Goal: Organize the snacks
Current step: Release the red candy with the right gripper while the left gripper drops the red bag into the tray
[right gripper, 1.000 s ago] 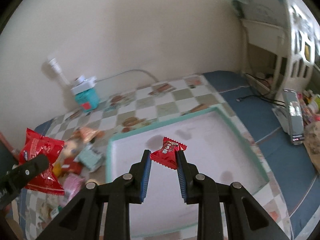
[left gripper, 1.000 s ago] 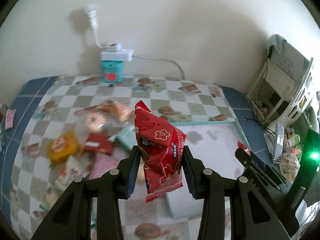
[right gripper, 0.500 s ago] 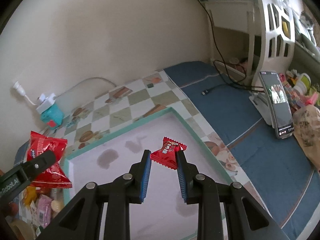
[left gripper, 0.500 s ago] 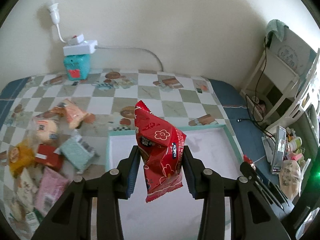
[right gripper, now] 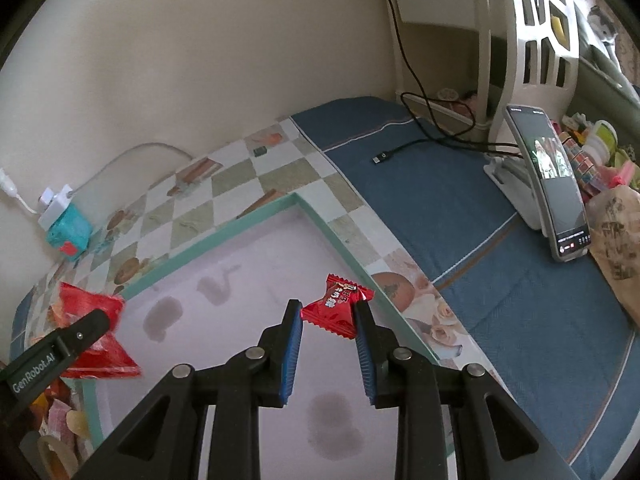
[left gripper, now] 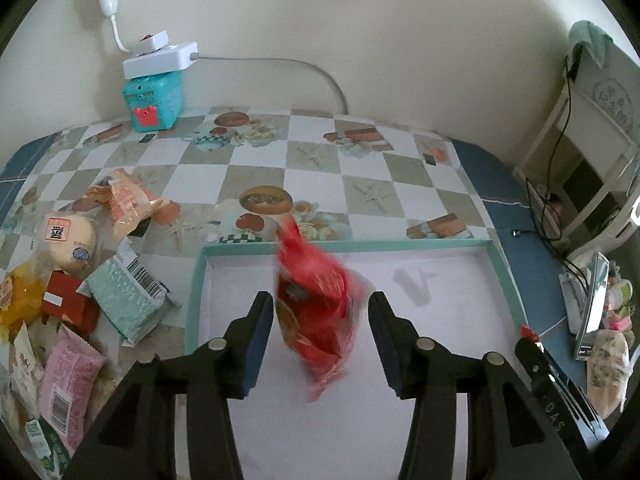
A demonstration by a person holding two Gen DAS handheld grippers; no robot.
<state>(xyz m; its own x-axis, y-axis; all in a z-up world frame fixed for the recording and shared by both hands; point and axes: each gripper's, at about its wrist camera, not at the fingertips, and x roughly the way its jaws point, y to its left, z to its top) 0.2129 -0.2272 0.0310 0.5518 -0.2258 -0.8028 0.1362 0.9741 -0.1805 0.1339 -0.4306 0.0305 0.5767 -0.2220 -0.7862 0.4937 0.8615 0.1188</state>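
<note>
With your left hand-held gripper point(left gripper: 320, 316) jaws just opened, the blurred red foil snack bag point(left gripper: 316, 304) sits loose between them above the shallow teal-rimmed white tray point(left gripper: 500, 264), its destination, while your right hand-held gripper point(right gripper: 328, 316) pinches the small red candy wrapper point(right gripper: 334, 310) over the same tray.

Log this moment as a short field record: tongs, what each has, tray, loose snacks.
left tongs: open, jaws just opening; red bag blurred between them, pads clear of it
right tongs: shut on red candy
tray: teal rim, white floor, under both tongs
pile: loose snacks left of tray on checkered cloth
phone: on stand, right of tray
</note>
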